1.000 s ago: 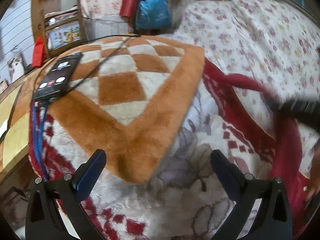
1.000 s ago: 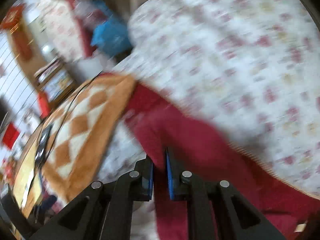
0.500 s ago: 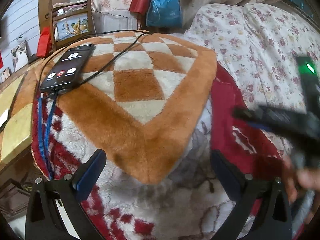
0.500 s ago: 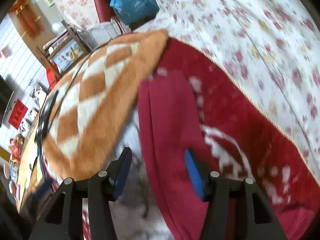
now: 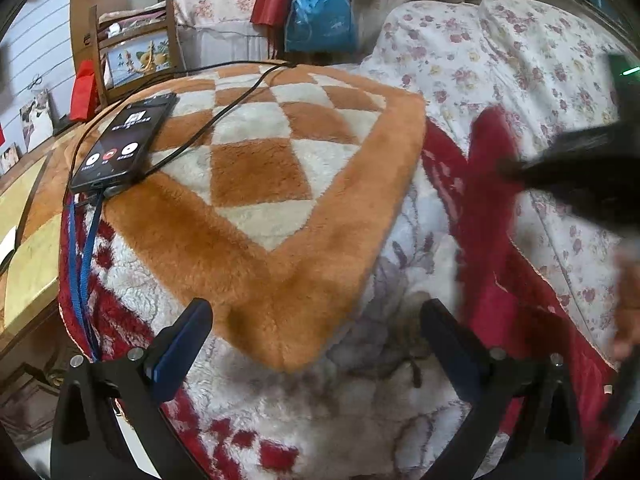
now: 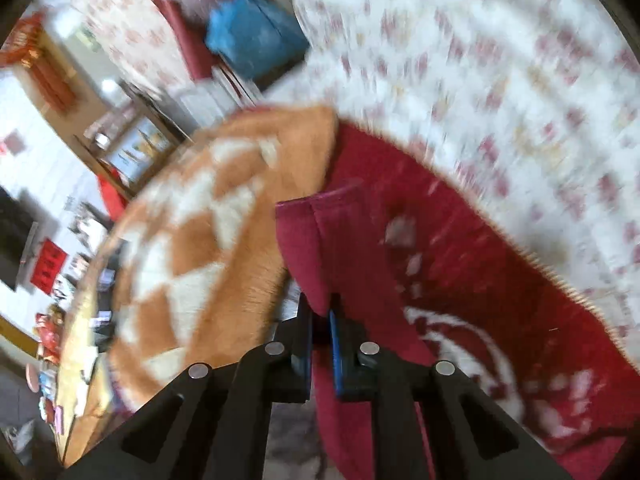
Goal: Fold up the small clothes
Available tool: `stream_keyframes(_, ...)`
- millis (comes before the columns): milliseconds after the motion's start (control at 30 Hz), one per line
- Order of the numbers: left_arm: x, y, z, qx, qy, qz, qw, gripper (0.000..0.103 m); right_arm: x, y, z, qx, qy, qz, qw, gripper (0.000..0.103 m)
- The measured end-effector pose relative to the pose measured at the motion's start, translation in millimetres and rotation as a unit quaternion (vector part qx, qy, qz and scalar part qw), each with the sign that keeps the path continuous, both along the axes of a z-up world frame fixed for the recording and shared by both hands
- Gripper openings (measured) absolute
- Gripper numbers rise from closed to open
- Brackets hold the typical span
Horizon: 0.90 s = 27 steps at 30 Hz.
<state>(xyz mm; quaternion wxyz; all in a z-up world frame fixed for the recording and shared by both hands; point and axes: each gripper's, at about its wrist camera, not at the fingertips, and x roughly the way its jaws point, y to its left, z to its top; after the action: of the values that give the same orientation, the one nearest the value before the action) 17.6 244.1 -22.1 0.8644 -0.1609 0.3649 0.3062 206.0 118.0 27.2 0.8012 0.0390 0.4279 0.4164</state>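
Observation:
A dark red garment (image 6: 316, 240) lies on the fluffy blanket beside the orange mat. My right gripper (image 6: 320, 312) has a fold of its edge between the blue pads; the jaws are closing tight, pressing the cloth and holding it raised. In the left wrist view that red garment (image 5: 490, 140) stands up in a peak, with the blurred right gripper (image 5: 516, 168) pinching it from the right. My left gripper (image 5: 314, 320) hangs open over the near corner of the mat with nothing between its fingers.
An orange and white chequered mat (image 5: 260, 184) covers the middle, with a phone (image 5: 124, 140) and its cable on the far left part. A floral bedspread (image 5: 500, 60) lies at the right. A blue bag (image 5: 320, 20) and a wooden chair (image 5: 132, 40) stand behind.
The right gripper opened over the red garment, then shut on its edge and rose with it, pulling the cloth into a peak. The left gripper kept still and open.

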Motion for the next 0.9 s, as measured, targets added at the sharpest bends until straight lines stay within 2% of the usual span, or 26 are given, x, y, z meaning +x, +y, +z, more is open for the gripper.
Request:
stream_keyframes(167,10,-24,0,0.011,0.006,-0.025,0.9996,0.103,-29,-92,64,0.031,-0.052,-0.030,0.998,0.008)
stream_keyframes(233,15,-36,0,0.015,0.008,-0.039,0.9991,0.103,-41,-134,80,0.043,-0.063,-0.051,0.996,0.008)
stream_keyframes(367,25,-67,-1,0.030,0.017,-0.077,0.9964,0.103,-74,-235,89,0.066,-0.070,-0.116,0.989,0.008)
stream_keyframes(467,27,-86,1,0.040,0.014,-0.098,0.9943,0.103,-95,-310,68,0.068,-0.050,-0.169,0.982,0.008)
stream_keyframes(533,28,-98,2,0.049,0.013,-0.110,0.9926,0.103,-107,-350,44,0.048,-0.034,-0.207,0.977,0.008)
stream_keyframes(667,30,-118,-1,0.057,0.019,-0.135,0.9891,0.103,-116,-417,-31,0.003,0.038,-0.273,0.961,0.008)
stream_keyframes(767,30,-131,-5,0.061,0.025,-0.152,0.9861,0.103,-125,-442,-79,-0.048,0.084,-0.298,0.950,0.009)
stream_keyframes(833,31,-140,-9,0.061,0.034,-0.172,0.9826,0.103,-129,-457,-97,-0.077,0.109,-0.314,0.940,0.015)
stream_keyframes(867,31,-143,-11,0.062,0.037,-0.180,0.9811,0.103,-135,-464,-100,-0.085,0.124,-0.327,0.933,0.028)
stream_keyframes(900,30,-147,-12,0.063,0.039,-0.187,0.9796,0.103,-139,-467,-96,-0.090,0.132,-0.335,0.929,0.034)
